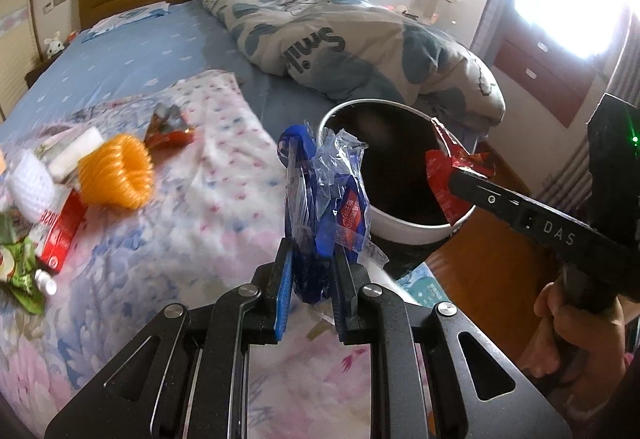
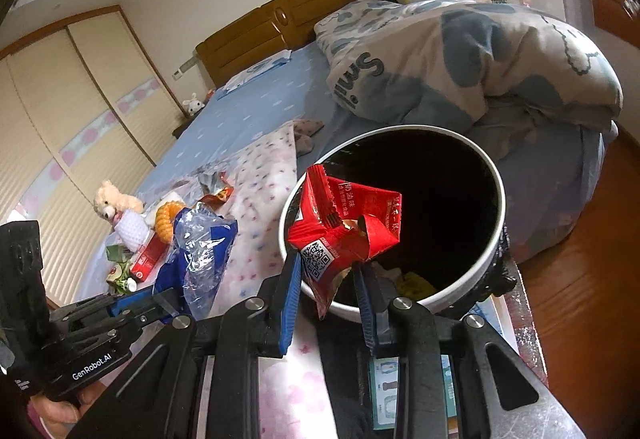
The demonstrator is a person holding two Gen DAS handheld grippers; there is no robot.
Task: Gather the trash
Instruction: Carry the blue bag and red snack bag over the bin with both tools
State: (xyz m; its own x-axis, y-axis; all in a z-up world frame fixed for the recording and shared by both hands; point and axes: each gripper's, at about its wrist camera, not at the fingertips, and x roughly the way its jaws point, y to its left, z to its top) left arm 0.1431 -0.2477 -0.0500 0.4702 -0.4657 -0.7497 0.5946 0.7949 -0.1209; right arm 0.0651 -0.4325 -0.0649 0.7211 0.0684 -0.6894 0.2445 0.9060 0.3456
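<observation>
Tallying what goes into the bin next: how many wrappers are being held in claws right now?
2. A blue wrapper is clamped in the left claw, just short of the bin; a red wrapper is clamped in the right claw, over the bin's rim.

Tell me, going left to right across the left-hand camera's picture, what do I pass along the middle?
White knitted thing → orange coiled ring → blue plastic wrapper pinched in the left gripper → white-rimmed trash bin → red wrapper held by the right gripper → a hand.
</observation>
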